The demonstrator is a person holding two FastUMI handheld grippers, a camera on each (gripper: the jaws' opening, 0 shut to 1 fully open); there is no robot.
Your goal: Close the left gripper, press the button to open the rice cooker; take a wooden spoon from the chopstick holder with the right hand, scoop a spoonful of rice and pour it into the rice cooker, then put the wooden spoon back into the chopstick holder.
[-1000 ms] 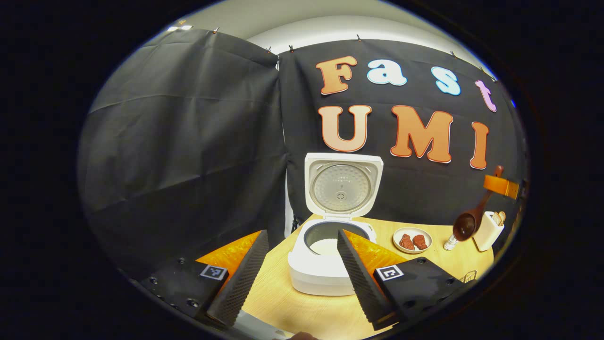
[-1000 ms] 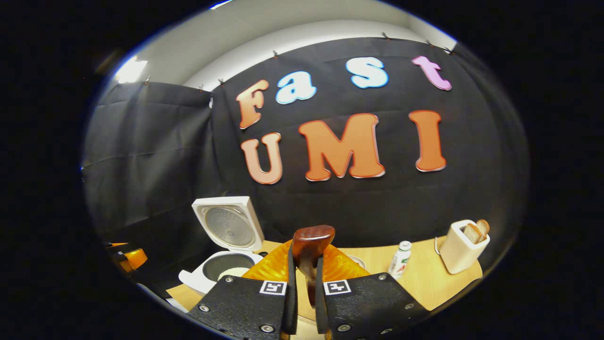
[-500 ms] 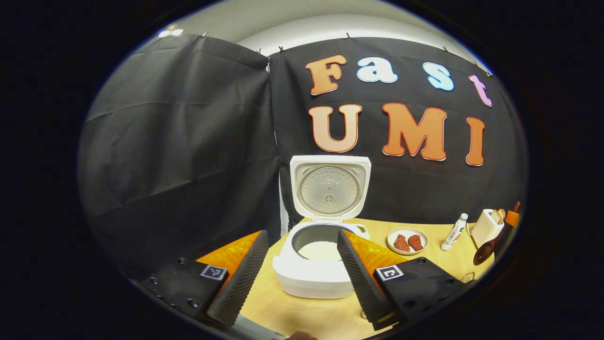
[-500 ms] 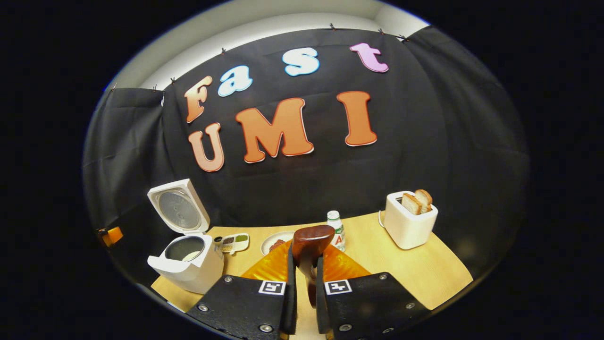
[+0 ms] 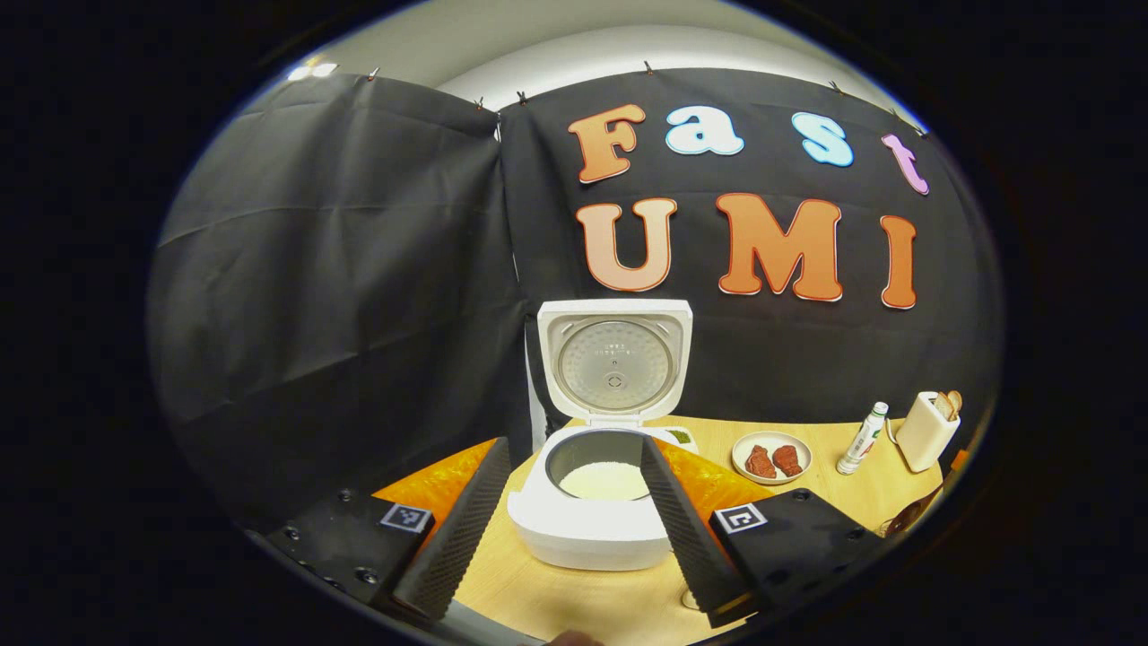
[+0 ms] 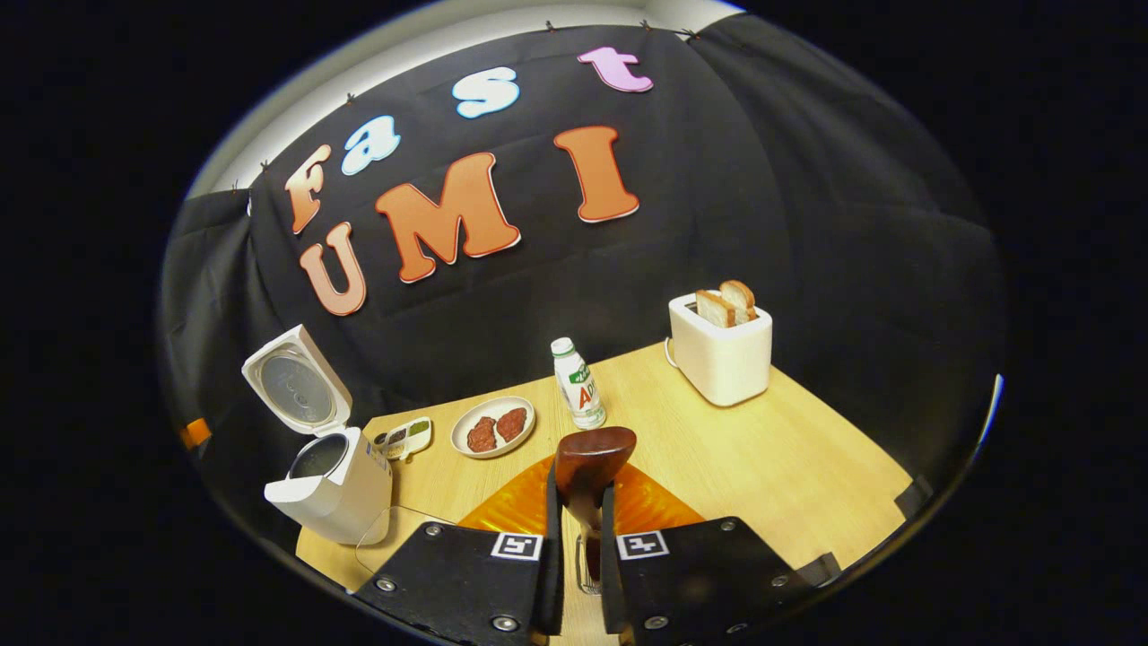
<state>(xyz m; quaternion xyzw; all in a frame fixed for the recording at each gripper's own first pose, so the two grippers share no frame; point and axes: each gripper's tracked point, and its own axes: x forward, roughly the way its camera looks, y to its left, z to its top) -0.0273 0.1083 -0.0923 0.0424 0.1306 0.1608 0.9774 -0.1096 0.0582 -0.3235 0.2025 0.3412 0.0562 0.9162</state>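
- Left gripper view: my left tongs (image 5: pixel 567 507) are apart and hold nothing. The cooker (image 5: pixel 592 516) stands open on the table (image 5: pixel 574 601), rice (image 5: pixel 604 480) inside. Its raised lid (image 5: pixel 614 363) could be knocked shut by a careless swing.
- Right gripper view: my right tongs (image 6: pixel 581 547) are clamped on the spoon (image 6: pixel 590 462). I think it may slip when lowered into the glass holder (image 6: pixel 587 561) just below. Bottle (image 6: pixel 578 383), plate (image 6: pixel 492 427) and toaster (image 6: pixel 720 352) stand well apart.
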